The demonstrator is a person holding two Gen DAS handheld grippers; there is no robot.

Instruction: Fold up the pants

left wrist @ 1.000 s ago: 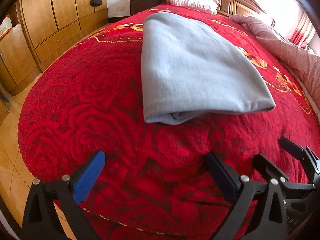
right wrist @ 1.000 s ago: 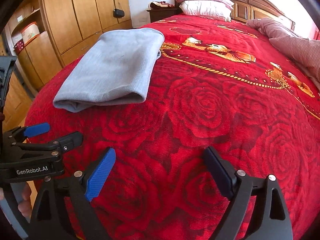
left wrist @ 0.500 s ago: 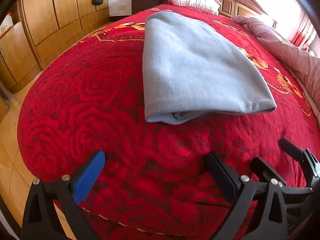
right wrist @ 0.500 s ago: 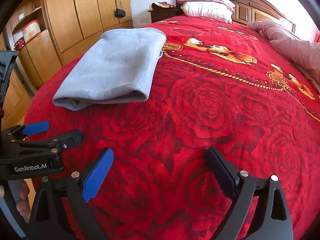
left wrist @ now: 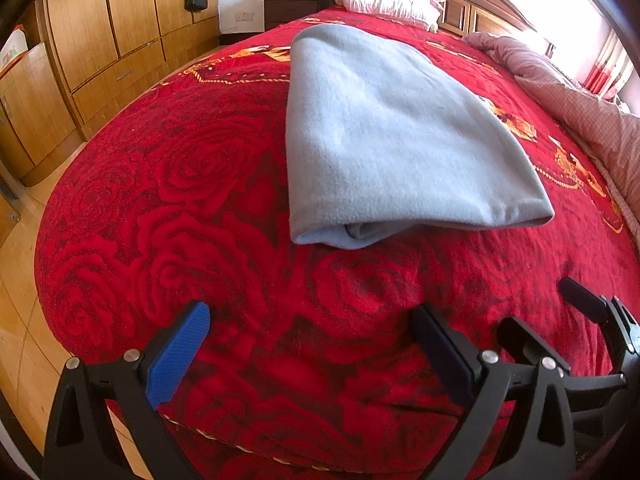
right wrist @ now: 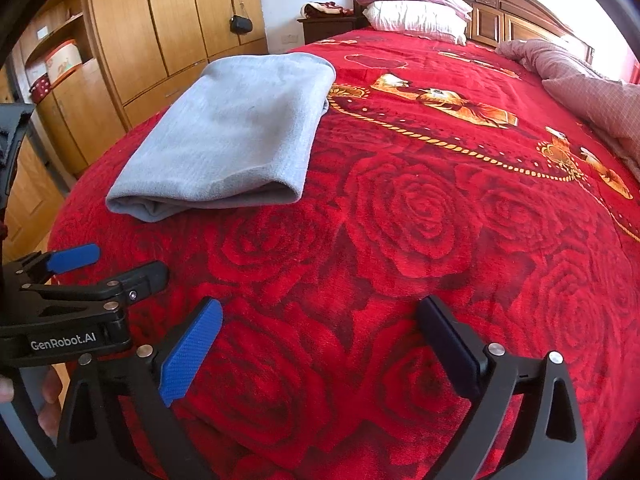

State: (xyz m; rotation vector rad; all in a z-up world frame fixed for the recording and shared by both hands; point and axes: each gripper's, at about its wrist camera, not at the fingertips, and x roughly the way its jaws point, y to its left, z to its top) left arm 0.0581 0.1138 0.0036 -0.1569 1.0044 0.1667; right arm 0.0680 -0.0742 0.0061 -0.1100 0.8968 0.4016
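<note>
Folded pants (left wrist: 384, 132) lie beyond both grippers' released, empty fingers (left wrist: 180, 352).

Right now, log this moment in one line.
pants: folded, on bed | left tongs: open, empty | right tongs: just opening, empty | both short of pants

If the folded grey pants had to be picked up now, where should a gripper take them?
Probably the thick folded edge of the grey pants nearest the grippers, approached low from the bed's foot: its stacked layers face that way. The open left gripper sits closest.
</note>
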